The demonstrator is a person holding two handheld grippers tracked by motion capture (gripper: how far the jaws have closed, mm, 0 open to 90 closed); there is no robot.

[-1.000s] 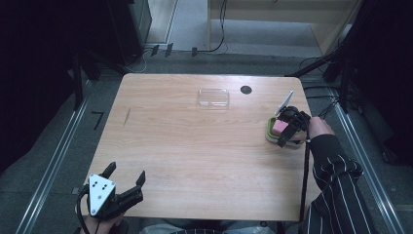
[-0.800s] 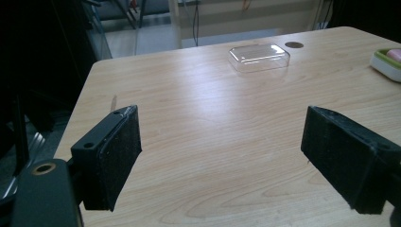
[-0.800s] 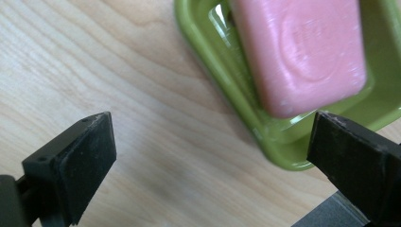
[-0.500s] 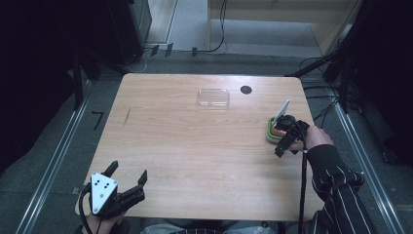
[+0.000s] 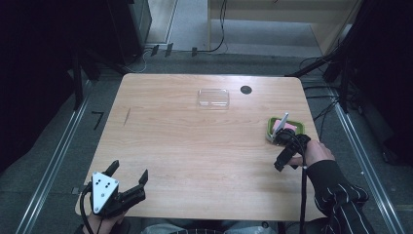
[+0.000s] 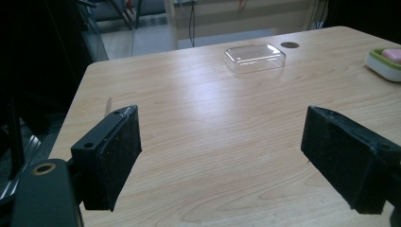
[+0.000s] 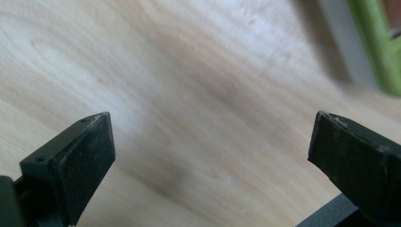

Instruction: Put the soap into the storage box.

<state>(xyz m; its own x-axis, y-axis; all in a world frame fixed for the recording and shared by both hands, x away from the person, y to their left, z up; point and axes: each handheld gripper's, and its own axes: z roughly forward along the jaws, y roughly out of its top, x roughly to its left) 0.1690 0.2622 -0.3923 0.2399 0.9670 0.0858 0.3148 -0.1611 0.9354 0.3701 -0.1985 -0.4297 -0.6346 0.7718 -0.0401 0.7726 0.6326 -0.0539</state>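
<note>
Worktop (image 5: pixel 195 146), biggest thing, light wood, takes the middle of the high view, mostly bare, so I have plenty of open room across its centre and left half. Dark floor and rails run round it; cables hang past the far edge

My left tool (image 5: pixel 127 186) sits lower left of the high view, right at the near edge of the worktop, jaws spread wide and empty; I judge it's parked there to stay out of the way. In the left gripper view both black pads (image 6: pixel 113 156) frame bare wood with nothing between them

My right tool (image 5: pixel 285 155) is at right of the high view, just beside the near corner of the soap dish (image 5: pixel 287 127), jaws released, gripping nothing. In the right gripper view the jaws stand wide over bare wood, with the green rim of the dish (image 7: pixel 373 52) at upper right of frame, blurred

Soap dish is green and white with a pink bar in it and a pale lid or flap tilted up at its left end; can't tell exactly what that piece is. It sits close to the right edge of the worktop, so little room on that side and I'd approach from the centre

Clear plastic lid (image 5: pixel 213 98) lies flat at upper middle, well apart from the dish. Small dark hole (image 5: pixel 246 89) just beside it, near the far edge
</note>
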